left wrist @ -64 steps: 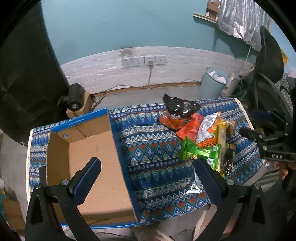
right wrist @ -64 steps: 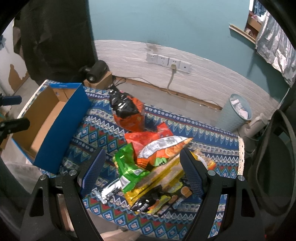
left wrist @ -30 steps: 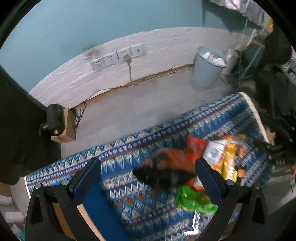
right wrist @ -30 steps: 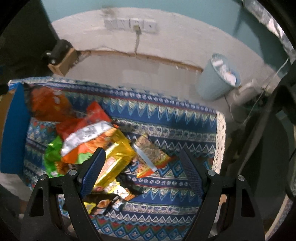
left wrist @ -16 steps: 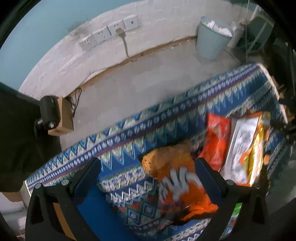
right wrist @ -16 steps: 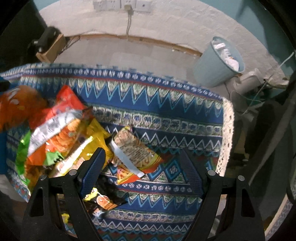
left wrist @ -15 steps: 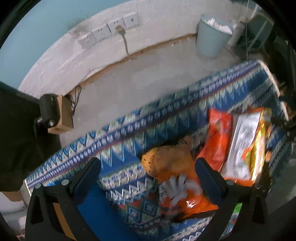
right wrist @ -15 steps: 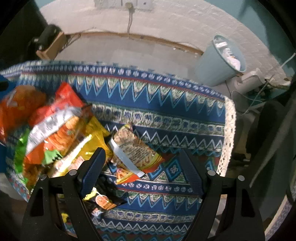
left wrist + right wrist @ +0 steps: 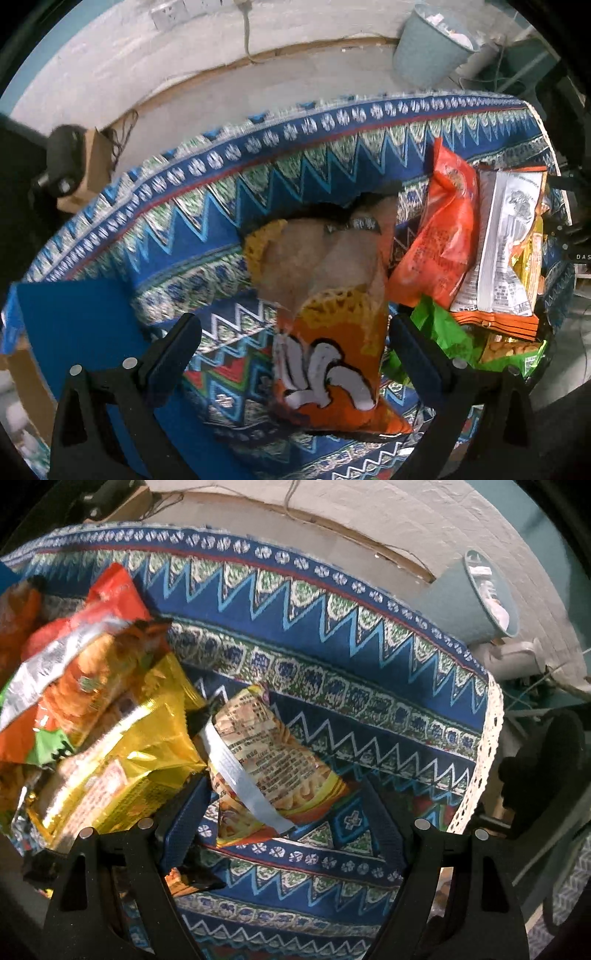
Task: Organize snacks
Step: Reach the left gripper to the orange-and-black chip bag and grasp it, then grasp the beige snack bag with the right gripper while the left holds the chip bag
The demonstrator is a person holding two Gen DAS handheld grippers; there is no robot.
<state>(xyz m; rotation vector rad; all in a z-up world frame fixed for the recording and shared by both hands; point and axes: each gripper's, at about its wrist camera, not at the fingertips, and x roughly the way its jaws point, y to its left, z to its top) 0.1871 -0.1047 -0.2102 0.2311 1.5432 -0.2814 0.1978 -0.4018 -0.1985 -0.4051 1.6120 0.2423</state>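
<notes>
An orange chip bag [image 9: 332, 332] with white lettering lies on the patterned cloth between the fingers of my open left gripper [image 9: 295, 343]. To its right lie a red packet [image 9: 443, 236], a silver-and-orange packet [image 9: 506, 243] and a green one [image 9: 439, 328]. The blue wall of the cardboard box [image 9: 74, 325] shows at lower left. My open right gripper [image 9: 284, 812] straddles a small yellow-and-red noodle packet [image 9: 269, 760] lying face down. A gold packet [image 9: 136, 746] and an orange-and-silver bag [image 9: 85, 668] lie to its left.
The blue zigzag tablecloth [image 9: 332, 635] covers the table, with a lace edge [image 9: 491, 738] at the right. A pale blue bin [image 9: 432, 48] stands on the floor behind. A small camera on a cardboard block [image 9: 70, 166] sits on the floor at left.
Both grippers have dropped closer to the table. The orange chip bag now fills the space between the left fingers, and the noodle packet sits between the right fingers.
</notes>
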